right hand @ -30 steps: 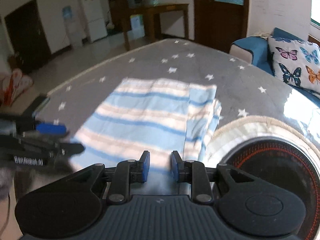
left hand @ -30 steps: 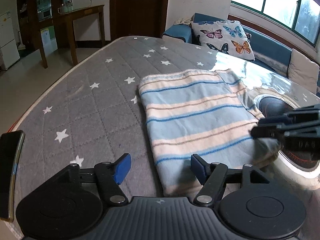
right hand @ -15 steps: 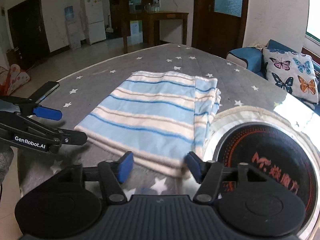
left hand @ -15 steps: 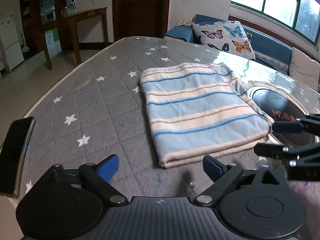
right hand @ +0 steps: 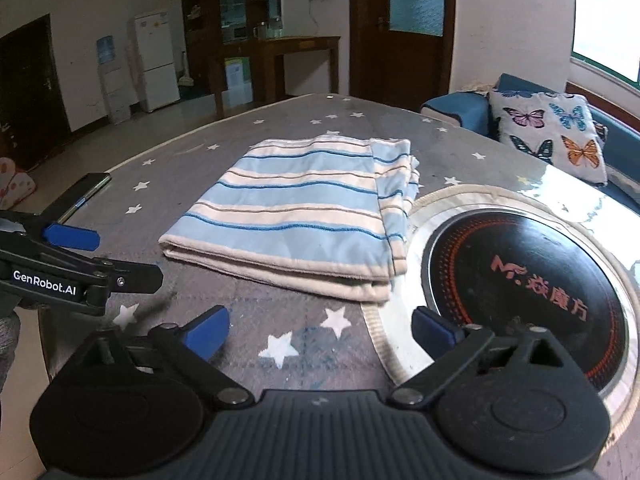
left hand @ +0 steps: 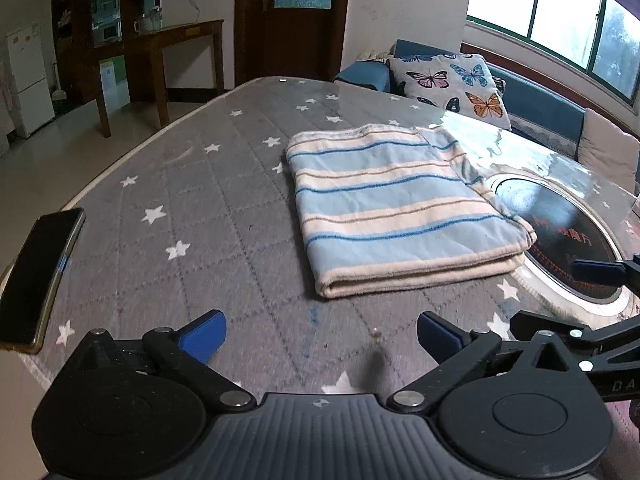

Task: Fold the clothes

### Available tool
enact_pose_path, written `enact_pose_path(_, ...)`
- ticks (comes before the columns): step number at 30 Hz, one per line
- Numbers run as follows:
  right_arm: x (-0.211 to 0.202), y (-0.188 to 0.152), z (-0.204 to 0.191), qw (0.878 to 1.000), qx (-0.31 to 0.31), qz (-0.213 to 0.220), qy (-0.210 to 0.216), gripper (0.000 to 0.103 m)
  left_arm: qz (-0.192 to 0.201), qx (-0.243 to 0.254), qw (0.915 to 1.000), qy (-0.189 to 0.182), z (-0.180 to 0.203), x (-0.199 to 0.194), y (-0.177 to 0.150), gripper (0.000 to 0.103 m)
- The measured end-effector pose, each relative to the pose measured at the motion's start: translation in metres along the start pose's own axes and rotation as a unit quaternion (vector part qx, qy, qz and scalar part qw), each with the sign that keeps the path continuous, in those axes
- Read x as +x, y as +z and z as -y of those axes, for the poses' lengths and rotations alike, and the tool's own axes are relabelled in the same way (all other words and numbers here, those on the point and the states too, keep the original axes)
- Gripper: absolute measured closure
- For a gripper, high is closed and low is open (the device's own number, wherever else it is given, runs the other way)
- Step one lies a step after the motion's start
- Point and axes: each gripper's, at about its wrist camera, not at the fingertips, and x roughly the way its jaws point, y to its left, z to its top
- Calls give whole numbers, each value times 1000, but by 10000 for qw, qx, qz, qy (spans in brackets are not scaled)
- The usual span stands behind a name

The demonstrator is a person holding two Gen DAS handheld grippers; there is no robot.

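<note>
A folded blue and cream striped cloth [left hand: 392, 208] [right hand: 304, 216] lies flat on the grey starred table cover [left hand: 224, 216] [right hand: 304, 328], its folded edge toward me. My left gripper [left hand: 320, 334] hovers short of the cloth's near edge; its jaws are opening wide with nothing between them. My right gripper [right hand: 320, 326] is also back from the cloth, jaws opening wide and empty, above the cover beside the cooktop rim. Each gripper shows in the other's view: the right gripper [left hand: 568, 296] at the right edge, the left gripper [right hand: 104, 256] at the left edge.
A round black induction cooktop [left hand: 560, 236] [right hand: 520, 288] is set in the table right of the cloth, touching its edge. A dark phone [left hand: 36, 276] [right hand: 86, 192] lies near the table's left edge. A butterfly pillow [left hand: 452, 84] rests on a blue sofa behind.
Both grippers have let go of the cloth, drawn back toward the table's near edge and opened wide. The cloth now lies folded and still.
</note>
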Motion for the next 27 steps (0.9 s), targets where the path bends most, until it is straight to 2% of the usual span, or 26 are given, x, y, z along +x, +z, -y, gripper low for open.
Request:
enact_pose_path(5,-5,-8,-4,9999,142,54,-52,0,-60,29,9997,238,4,-3,-8,0)
enact_pose_path(13,-6,-20,-7,9990,398,-25,-208,0,-20,47,9992,400,12,-12,-17,0)
enact_pose_path(27,-18,-32,-12,9979,496,-52,-419,0,-60,26,9987,512,21,-18,-30,0)
